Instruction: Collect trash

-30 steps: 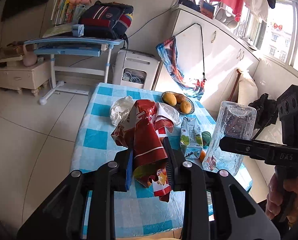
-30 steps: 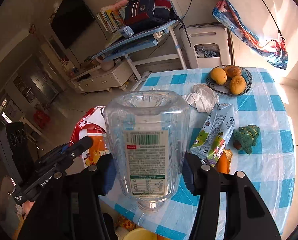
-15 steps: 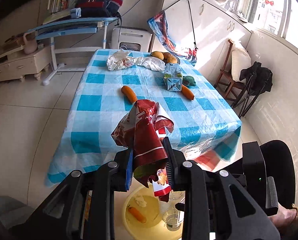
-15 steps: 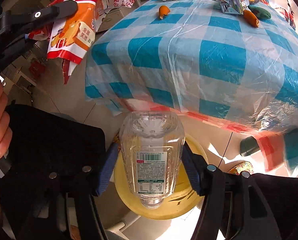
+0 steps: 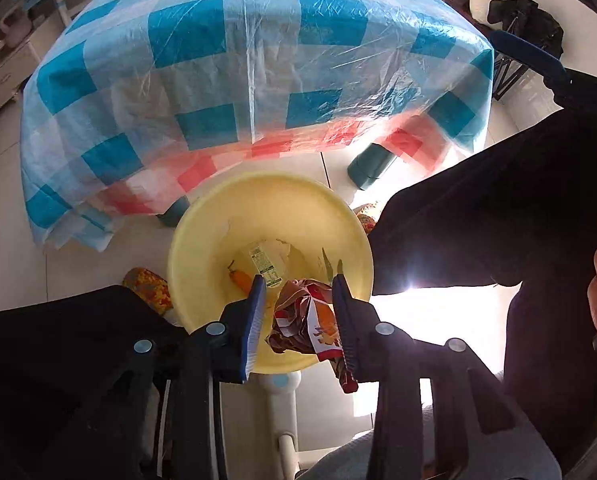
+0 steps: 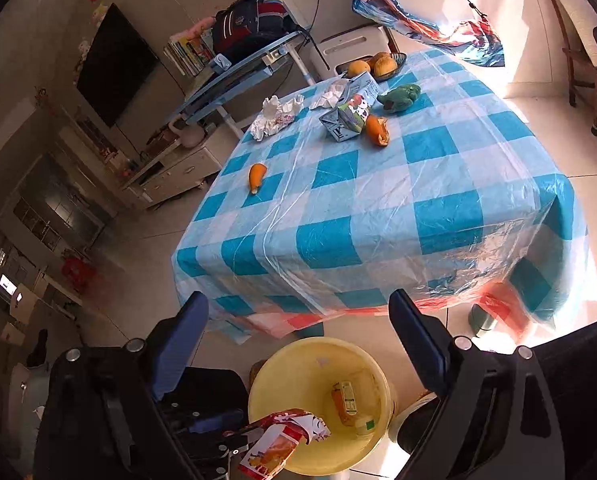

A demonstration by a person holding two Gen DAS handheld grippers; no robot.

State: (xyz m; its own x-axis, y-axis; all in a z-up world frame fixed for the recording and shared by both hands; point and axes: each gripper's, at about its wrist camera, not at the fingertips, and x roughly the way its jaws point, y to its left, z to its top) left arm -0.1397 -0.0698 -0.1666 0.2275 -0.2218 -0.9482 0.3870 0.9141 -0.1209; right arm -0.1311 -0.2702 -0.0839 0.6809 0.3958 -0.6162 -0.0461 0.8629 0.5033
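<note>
Nearest thing going on: the left gripper [image 5: 298,320] is hanging right over the yellow bin [image 5: 202,240] with the red snack wrapper [image 5: 306,320] sitting between its jaws. Those jaws have just been opening, and there's a clear gap on the left side, so the wrapper is only brushing the right-hand finger. I'd say it's slipping free rather than being held. In the right wrist view the wrapper [image 6: 282,440] is dangling over the bin's near rim.

The right gripper [image 6: 298,344] is hovering above the bin too. Its jaws have just been opening as well, and they're standing wide apart with nothing between them. The clear plastic bottle [image 6: 352,404] is lying inside the bin, next to something orange that looks like a peel.

So two bits of trash are basically getting dealt with. Beyond the bin, the table [image 6: 378,208] is still holding plenty: an orange peel [image 6: 256,176] out on its own, then another peel [image 6: 376,130] touching the milk carton [image 6: 352,114], and crumpled tissues [image 6: 276,116] beside that. The green toy [image 6: 400,96] and the fruit bowl [image 6: 378,65] at the far edge probably aren't trash. My guess is we're about a third done.
</note>
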